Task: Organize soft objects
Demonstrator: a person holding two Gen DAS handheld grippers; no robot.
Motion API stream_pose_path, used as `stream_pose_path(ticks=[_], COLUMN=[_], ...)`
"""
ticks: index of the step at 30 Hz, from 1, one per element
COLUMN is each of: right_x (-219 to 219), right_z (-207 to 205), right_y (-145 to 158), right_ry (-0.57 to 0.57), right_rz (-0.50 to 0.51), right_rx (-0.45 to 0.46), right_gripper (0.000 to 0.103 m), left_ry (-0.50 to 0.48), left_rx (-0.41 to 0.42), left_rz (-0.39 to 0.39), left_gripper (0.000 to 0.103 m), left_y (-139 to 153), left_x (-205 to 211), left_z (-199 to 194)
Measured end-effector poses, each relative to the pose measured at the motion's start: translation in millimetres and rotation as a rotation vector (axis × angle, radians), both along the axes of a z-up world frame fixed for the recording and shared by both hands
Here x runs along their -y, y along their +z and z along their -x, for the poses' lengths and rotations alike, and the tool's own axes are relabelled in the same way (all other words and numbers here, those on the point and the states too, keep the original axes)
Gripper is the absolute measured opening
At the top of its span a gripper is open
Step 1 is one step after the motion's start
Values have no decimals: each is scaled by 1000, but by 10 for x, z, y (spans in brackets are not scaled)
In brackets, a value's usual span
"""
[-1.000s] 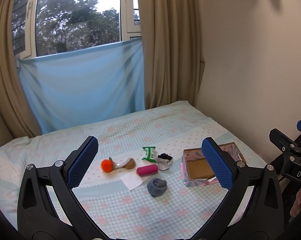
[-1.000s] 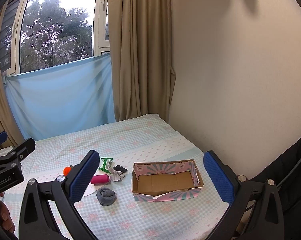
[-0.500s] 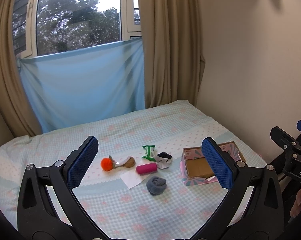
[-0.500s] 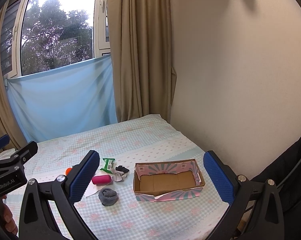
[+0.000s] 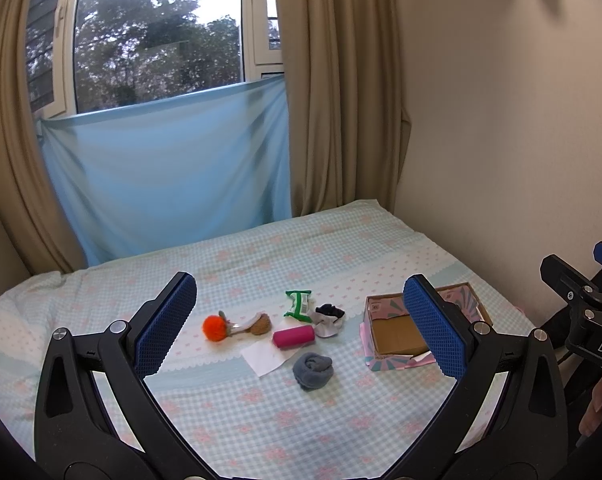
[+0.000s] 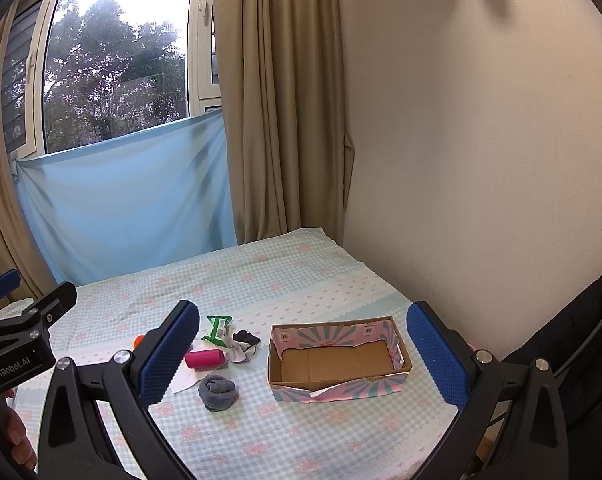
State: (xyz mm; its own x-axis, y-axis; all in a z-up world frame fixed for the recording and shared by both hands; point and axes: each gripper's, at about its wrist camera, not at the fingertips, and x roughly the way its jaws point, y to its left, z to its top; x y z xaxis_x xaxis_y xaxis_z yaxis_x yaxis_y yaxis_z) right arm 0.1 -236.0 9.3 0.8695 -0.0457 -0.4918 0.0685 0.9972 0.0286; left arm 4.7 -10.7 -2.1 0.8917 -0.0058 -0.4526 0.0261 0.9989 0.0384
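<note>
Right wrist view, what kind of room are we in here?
Most likely a bedroom: a bed with a light blue checked sheet stands in the corner against a cream wall, beside a window with long beige curtains.

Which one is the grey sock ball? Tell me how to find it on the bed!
Find the open cardboard box with pink and teal sides on the checked bed. To its left lies a small pile of soft things. The grey sock ball sits at the near edge of that pile, just in front of the pink roll: the only dull grey, round bundle there.
</note>
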Motion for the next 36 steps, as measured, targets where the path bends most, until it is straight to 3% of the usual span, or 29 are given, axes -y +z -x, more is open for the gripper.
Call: stream_pose_path(ticks=[15, 21, 27, 36], right_x=[42, -36, -289, -918], right_z=[-26, -148, -291, -625], right_y=[23, -129, -390, -754], right_ry=[12, 33, 22, -58], right_rz=[2, -24, -64, -143], right_rx=[-8, -44, -122, -231], right_gripper=[103, 103, 103, 103], left_ry=[32, 68, 58, -37], left_rx=[12, -46, -104, -178], left_rz=[13, -26, -30, -51], left_gripper=[103, 103, 103, 103], left_y=[80, -89, -335, -761], left_x=[-2, -145, -535, -1344], left_z=[76, -37, -200, -731])
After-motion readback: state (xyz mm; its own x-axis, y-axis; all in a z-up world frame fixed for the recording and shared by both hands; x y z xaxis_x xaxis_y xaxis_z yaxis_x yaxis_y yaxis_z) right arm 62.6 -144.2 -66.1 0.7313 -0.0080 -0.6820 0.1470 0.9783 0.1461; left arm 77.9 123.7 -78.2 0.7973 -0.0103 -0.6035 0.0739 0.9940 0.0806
